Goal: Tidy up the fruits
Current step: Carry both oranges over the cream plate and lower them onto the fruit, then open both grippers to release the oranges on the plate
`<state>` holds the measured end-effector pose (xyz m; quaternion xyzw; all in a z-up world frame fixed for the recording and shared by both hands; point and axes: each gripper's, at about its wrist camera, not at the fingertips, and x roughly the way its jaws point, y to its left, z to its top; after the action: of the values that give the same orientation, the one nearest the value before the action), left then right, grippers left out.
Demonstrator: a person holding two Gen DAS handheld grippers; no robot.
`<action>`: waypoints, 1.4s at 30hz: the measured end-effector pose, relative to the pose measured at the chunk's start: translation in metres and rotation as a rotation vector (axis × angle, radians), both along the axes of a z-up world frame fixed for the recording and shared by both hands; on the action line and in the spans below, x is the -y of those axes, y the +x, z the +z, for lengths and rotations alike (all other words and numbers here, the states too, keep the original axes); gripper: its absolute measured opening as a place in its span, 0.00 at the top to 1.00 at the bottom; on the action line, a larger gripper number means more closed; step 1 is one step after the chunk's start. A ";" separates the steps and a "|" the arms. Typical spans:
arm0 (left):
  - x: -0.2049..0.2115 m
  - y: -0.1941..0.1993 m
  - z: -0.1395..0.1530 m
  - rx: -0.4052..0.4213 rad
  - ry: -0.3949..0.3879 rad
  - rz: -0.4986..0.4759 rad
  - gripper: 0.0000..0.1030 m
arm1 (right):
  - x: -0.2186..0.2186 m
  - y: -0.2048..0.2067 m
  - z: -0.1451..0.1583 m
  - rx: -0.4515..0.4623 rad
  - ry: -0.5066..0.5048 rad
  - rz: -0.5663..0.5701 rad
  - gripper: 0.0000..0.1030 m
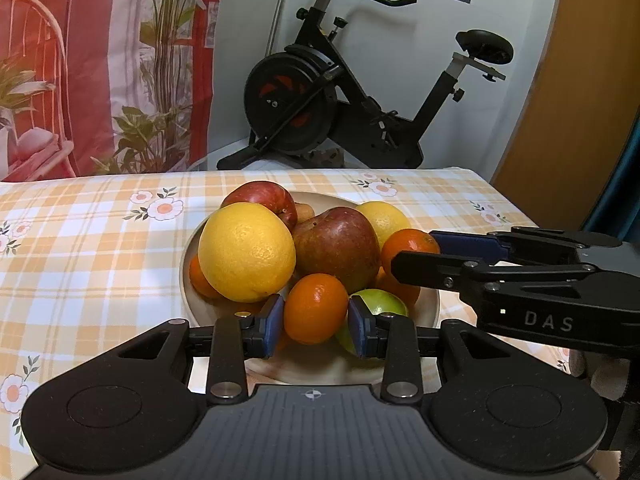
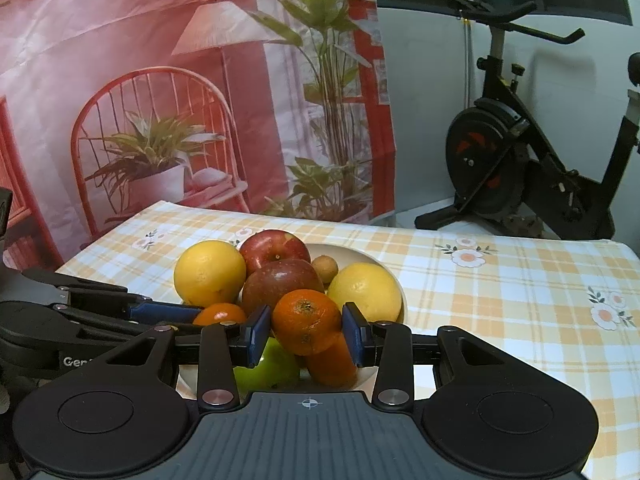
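Piled in a bowl (image 1: 430, 312) on a checked tablecloth (image 1: 100, 240): two yellow citrus, two red apples, several mandarins, a green apple low at the near rim, a small brown fruit at the back.

Left gripper (image 1: 316, 326) level with the near edge of the heap, blue pads (image 1: 274, 326) flanking a mandarin (image 1: 316, 308) and seemingly touching its sides; clamped or just closing, hard to say for certain. Right gripper (image 2: 307, 334) likewise astride another mandarin (image 2: 306, 320) on top of the pile, pads at or very near the skin, grip looking closed on it.

Probably light, round, with thin, soft, slightly dimpled peel: enough friction for the pads, yet easily bruised or split by a hard squeeze. Best taken across the widest middle, as both pairs of pads sit here, with gentle pressure only.

Risk in the heap itself: neighbours leaning on each mandarin, the big citrus (image 1: 246, 252) just beside the left one. Likely to roll once support goes, so a straight, slow lift seems wise.

Both grippers close together over one bowl, so room for collision.
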<state>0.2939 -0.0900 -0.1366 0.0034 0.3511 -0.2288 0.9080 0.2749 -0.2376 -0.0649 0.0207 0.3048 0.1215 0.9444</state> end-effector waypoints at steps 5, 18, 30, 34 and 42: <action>-0.003 -0.001 0.000 -0.013 -0.013 0.001 0.52 | -0.002 0.002 -0.001 -0.010 0.004 0.007 0.65; -0.008 -0.010 0.005 -0.002 -0.004 0.023 0.43 | -0.002 0.002 -0.002 -0.026 0.027 -0.008 0.64; -0.010 -0.017 0.010 -0.004 0.009 0.048 0.34 | 0.006 -0.007 -0.011 -0.066 0.053 -0.041 0.59; -0.014 -0.021 0.016 0.000 0.008 0.062 0.32 | 0.006 -0.015 -0.008 -0.064 0.048 -0.054 0.53; -0.021 -0.034 0.031 0.028 0.007 0.103 0.21 | 0.007 -0.033 0.002 -0.052 0.035 -0.091 0.34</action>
<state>0.2599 -0.0688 -0.1052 -0.0080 0.3388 -0.1804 0.9234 0.2414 -0.2446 -0.0629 0.0540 0.3261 0.0832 0.9401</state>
